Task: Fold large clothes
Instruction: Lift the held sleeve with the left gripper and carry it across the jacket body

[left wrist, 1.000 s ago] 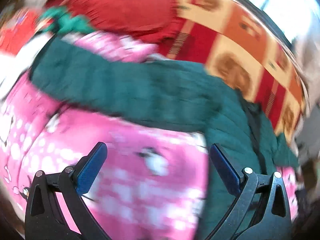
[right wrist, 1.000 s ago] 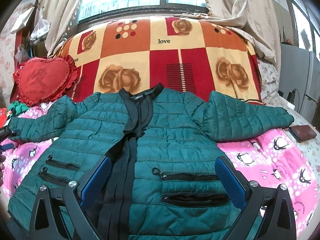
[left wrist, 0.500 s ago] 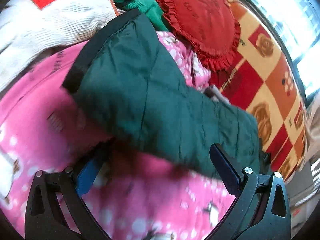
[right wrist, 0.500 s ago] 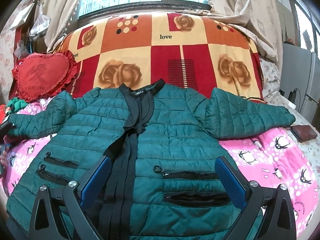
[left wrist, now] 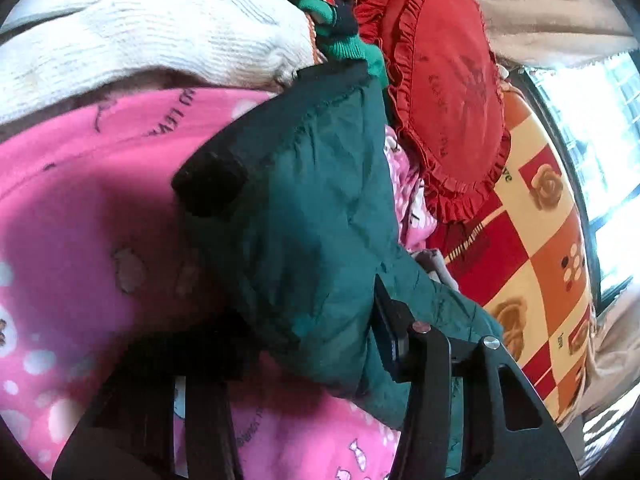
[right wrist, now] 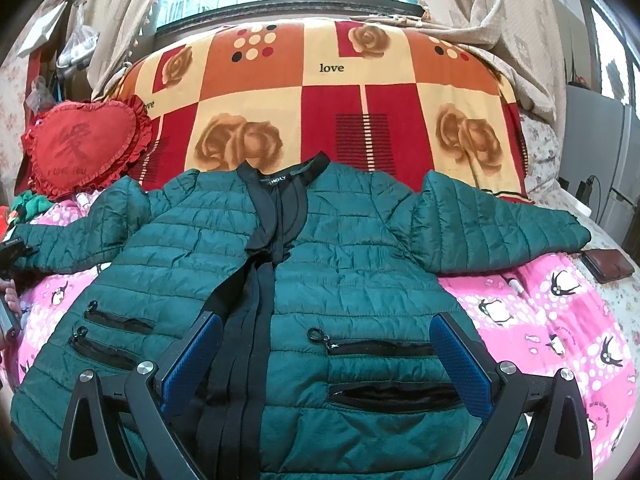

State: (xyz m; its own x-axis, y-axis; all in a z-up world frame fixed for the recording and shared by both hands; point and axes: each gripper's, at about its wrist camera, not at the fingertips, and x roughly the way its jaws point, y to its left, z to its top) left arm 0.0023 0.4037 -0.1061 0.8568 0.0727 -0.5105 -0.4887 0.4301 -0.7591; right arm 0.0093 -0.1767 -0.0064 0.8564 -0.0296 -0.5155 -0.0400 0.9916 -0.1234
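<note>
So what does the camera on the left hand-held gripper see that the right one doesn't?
Only the left view shows the jacket's sleeve cuff close up between its own fingers, and a white knit behind. Only the right view shows the whole green jacket spread flat, its zip pockets, a brown wallet, and the open right hand-held gripper. Both show the red heart pillow and pink penguin blanket.

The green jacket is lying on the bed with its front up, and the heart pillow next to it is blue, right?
Not quite. The heart pillow is red, not blue, as the right wrist view shows. The rest holds: the green jacket lies front up on the bed.
</note>
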